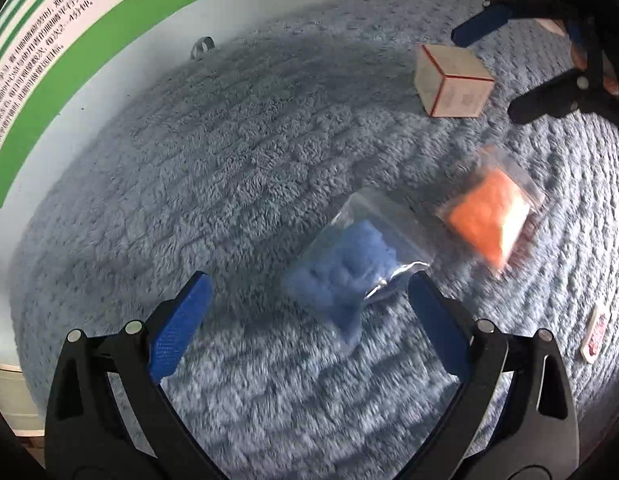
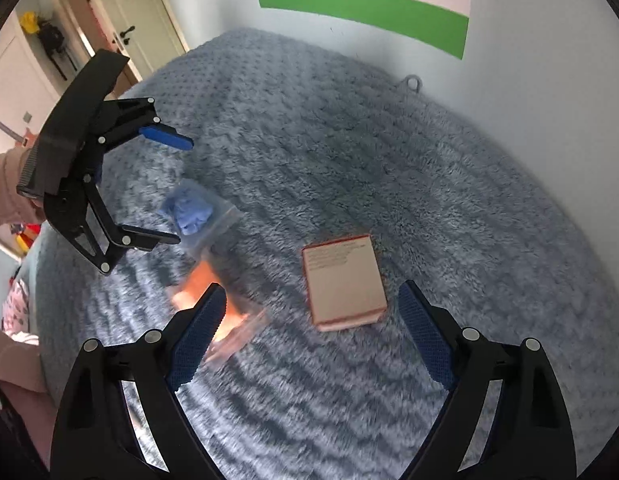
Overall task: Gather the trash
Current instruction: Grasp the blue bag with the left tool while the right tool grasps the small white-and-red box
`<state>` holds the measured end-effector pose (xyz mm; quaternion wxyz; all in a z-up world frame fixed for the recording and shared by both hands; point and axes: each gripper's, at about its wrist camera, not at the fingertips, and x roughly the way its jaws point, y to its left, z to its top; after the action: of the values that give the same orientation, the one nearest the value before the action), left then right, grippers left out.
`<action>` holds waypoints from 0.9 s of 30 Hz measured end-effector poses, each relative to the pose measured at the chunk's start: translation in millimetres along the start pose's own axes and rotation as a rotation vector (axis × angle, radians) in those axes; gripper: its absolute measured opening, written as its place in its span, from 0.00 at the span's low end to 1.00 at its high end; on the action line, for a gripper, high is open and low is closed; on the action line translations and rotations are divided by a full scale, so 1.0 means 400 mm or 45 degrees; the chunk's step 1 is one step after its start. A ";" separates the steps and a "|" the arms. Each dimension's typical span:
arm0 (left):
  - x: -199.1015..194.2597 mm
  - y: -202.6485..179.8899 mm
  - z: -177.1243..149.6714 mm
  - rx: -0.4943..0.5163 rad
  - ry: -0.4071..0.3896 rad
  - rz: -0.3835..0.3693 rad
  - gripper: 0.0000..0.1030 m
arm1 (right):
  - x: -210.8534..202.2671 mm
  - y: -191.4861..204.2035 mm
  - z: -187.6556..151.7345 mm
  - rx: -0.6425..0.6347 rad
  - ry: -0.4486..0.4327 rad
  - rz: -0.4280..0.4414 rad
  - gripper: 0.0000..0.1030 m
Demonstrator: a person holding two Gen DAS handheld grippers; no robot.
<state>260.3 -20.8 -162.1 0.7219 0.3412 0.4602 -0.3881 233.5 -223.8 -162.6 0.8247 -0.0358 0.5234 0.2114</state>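
A clear bag with blue stuff [image 1: 349, 268] lies on the fluffy blue-grey cover, just ahead of my left gripper [image 1: 309, 280], whose jaws stand wide open around its near end without touching it. Beside it lies a clear bag with orange stuff [image 1: 489, 212]. A small pale box with red edges [image 2: 345, 280] lies between and ahead of the wide-open fingers of my right gripper [image 2: 311, 288], untouched. From the right wrist view the left gripper [image 2: 183, 191] hovers over the blue bag [image 2: 193, 212], and the orange bag [image 2: 229, 312] is partly behind my left finger. The right gripper [image 1: 486, 75] hangs above the box [image 1: 449, 80].
The cover [image 1: 229, 160] ends at a pale wall with a green and white poster [image 2: 365, 4]. A small loop tag [image 1: 203, 46] sits at the wall edge. A small flat packet [image 1: 593, 332] lies at the right. A door [image 2: 121, 20] and a pink sleeve [image 2: 5, 196] show at the left.
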 end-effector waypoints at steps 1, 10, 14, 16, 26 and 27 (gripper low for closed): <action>0.008 0.001 0.002 0.007 0.002 -0.005 0.93 | 0.009 -0.003 0.001 -0.007 0.004 -0.010 0.82; 0.022 -0.010 0.014 0.013 -0.031 -0.107 0.64 | 0.055 -0.034 -0.011 0.004 0.080 -0.066 0.41; 0.018 -0.028 0.019 0.027 -0.025 -0.154 0.39 | 0.051 -0.031 -0.014 0.001 0.073 -0.066 0.40; 0.018 -0.032 0.020 0.021 -0.018 -0.163 0.32 | 0.041 -0.028 -0.017 0.003 0.062 -0.068 0.40; -0.014 -0.026 0.029 -0.034 -0.027 -0.124 0.23 | -0.034 -0.032 -0.031 0.015 0.035 -0.073 0.40; -0.024 -0.030 0.031 -0.027 -0.031 -0.115 0.22 | -0.044 -0.033 -0.032 0.015 0.027 -0.077 0.40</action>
<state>252.1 -34.7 -150.4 0.7126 0.3078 0.4704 -0.4196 221.4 -244.9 -155.0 0.8253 -0.0489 0.5320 0.1830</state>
